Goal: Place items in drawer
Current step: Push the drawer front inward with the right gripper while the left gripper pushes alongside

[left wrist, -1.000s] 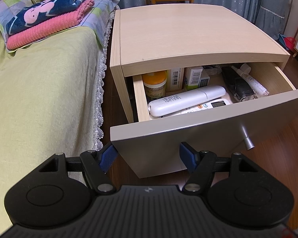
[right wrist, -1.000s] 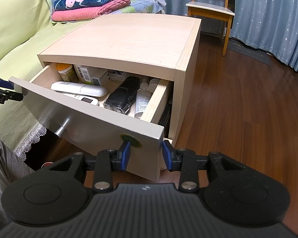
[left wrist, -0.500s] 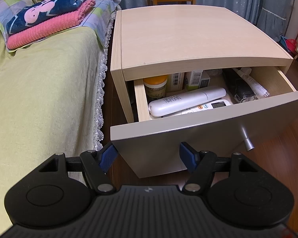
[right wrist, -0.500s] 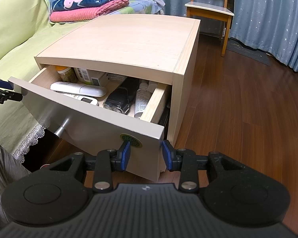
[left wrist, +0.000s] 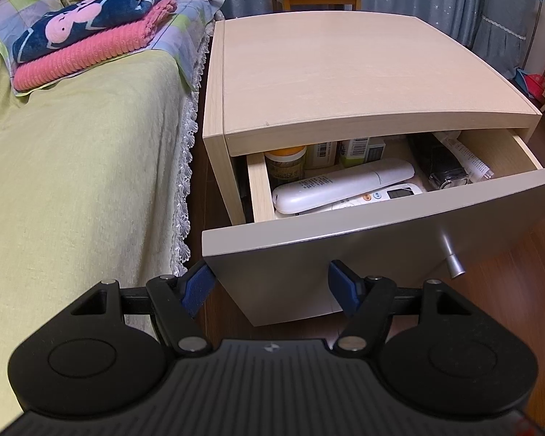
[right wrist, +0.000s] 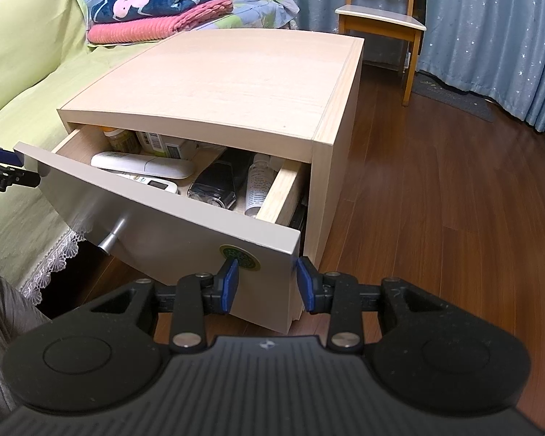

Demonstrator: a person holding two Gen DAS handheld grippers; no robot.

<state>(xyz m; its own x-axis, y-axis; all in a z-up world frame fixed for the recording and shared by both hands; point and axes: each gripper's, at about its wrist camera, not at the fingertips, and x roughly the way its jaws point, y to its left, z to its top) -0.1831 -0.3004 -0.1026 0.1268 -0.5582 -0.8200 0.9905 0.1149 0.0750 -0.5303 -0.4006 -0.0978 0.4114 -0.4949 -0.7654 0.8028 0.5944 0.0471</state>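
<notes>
Pale wood forms a low bedside cabinet standing on a dark wooden floor, close beside a bed with a yellow-green cover. Its single drawer is pulled partly out, showing a grey front panel with a metal knob.

Inside the drawer lie several items. A long white remote rests diagonally on top of a second remote with a small display. Behind them, toward the back left, stands a jar with an orange lid, next to two small boxes. To the right lies a black device, and beside it, against the right wall, a small clear bottle with a printed label.

The left gripper is released, its blue pads spread wide in front of the left corner of the drawer front, holding nothing. The right gripper is also released and empty, its blue pads straddling the right edge of the drawer front, near a round green sticker.

Folded pink and navy blankets sit on the bed. A wooden chair stands before blue curtains.
</notes>
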